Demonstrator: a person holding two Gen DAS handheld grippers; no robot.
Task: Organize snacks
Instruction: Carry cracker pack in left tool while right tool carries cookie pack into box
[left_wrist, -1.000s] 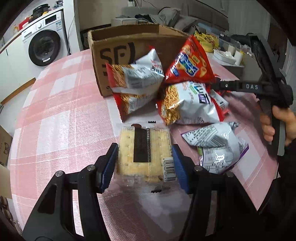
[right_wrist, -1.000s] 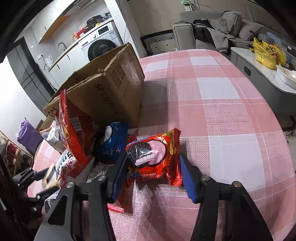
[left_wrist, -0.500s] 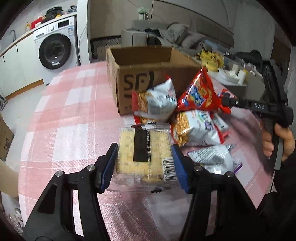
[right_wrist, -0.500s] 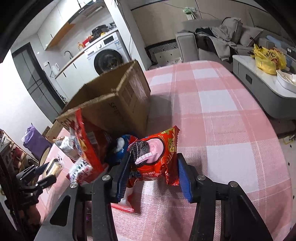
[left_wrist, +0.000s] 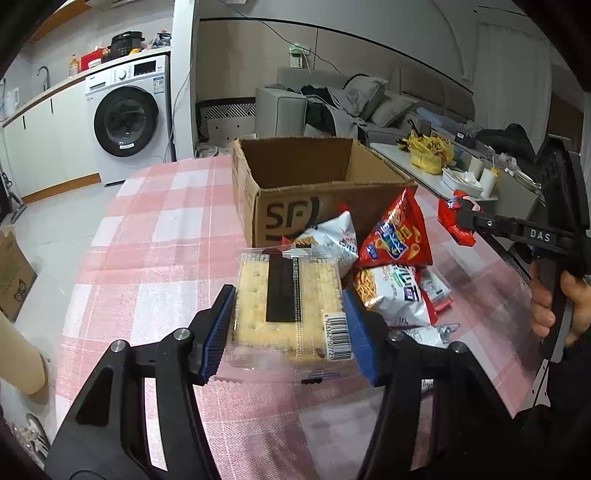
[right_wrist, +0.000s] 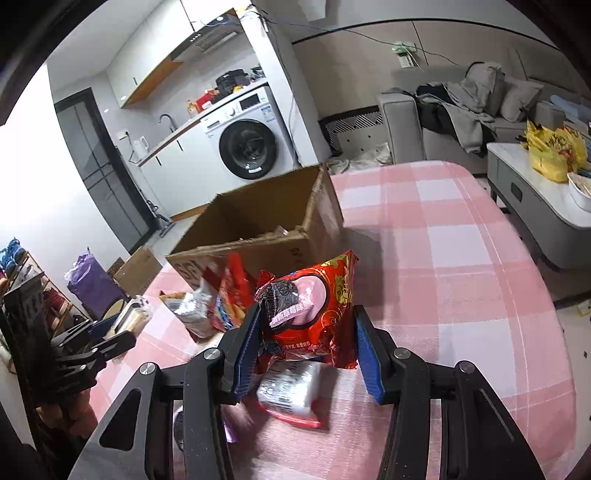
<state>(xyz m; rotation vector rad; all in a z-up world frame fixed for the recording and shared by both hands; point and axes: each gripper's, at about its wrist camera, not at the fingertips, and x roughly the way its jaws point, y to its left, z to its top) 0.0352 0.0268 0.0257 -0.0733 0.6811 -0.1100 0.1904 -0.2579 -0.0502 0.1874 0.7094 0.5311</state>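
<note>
While the open cardboard box (left_wrist: 317, 192) stands on the pink checked tablecloth (left_wrist: 155, 266), a clear-wrapped cracker pack (left_wrist: 288, 306) is clamped between the blue pads of the left gripper (left_wrist: 290, 332) and is held above the cloth, in front of the box. A red sandwich-cookie packet (right_wrist: 314, 310) is pinched by the right gripper (right_wrist: 306, 350), clear of the table and near the box's corner. A loose pile of chip bags (left_wrist: 391, 258) is left lying against the box front. A white wrapped snack (right_wrist: 288, 387), blurred, is seen on the cloth below the right gripper.
</note>
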